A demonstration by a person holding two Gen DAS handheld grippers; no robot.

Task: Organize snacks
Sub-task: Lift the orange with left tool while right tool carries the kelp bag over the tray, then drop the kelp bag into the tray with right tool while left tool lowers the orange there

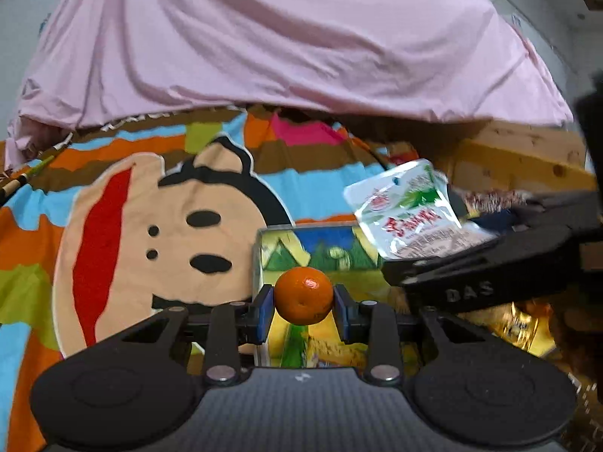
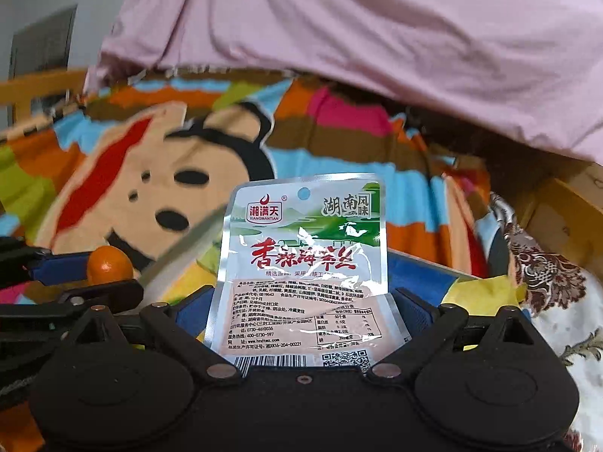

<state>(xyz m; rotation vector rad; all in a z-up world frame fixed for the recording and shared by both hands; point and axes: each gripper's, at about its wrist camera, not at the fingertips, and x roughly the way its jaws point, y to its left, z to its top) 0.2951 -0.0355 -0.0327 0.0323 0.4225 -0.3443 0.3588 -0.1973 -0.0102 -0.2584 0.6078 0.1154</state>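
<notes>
My left gripper (image 1: 303,303) is shut on a small orange mandarin (image 1: 303,294) and holds it above a clear plastic box (image 1: 260,260) with a colourful printed base. My right gripper (image 2: 301,301) is shut on a white and green snack packet (image 2: 305,263) with red Chinese letters. In the left wrist view the packet (image 1: 409,211) hangs at the right, over the box's far right corner, held by the right gripper (image 1: 471,275). In the right wrist view the mandarin (image 2: 107,265) and the left gripper (image 2: 68,271) show at the left.
A colourful cartoon cloth (image 1: 150,226) covers the surface. A pink sheet (image 1: 282,37) hangs behind it. A wooden frame (image 1: 527,158) runs at the right. Gold wrapped snacks (image 1: 524,327) lie low at the right. A patterned white cloth (image 2: 557,293) lies at the right.
</notes>
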